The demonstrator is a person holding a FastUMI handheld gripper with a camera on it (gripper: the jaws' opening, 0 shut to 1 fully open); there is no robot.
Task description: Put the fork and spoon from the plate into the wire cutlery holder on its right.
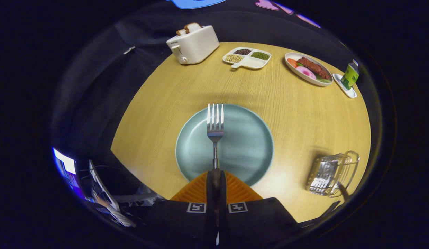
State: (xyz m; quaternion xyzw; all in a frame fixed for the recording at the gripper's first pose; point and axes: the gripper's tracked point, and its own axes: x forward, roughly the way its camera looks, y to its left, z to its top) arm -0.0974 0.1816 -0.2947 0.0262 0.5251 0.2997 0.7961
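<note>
Steel and stiff, the fork (215, 133) is clamped by its handle in your tongs (215, 180), both fingers pressed together on the narrow shaft, its tines pointing away from you over the teal plate (249, 145). Whether it hangs clear of the plate or touches it, you cannot tell from this angle. The plate itself looks bare of other cutlery; the spoon's whereabouts cannot be told, though something dark and slim leans at the near corner of the wire cutlery holder (334, 173).

That holder stands on the wooden tabletop (297, 114) to the right of the plate, well apart from the fork. Treat the fork as light, rigid and slippery: polished metal held on a thin handle will likely want to pivot or slide if you swing it fast. Your grip sits low on the handle, leaving most of the length ahead of the fingers, so the tined end may droop. Judging by this, the carry to the holder is not yet done; the wire basket is light and could shift if bumped.
</note>
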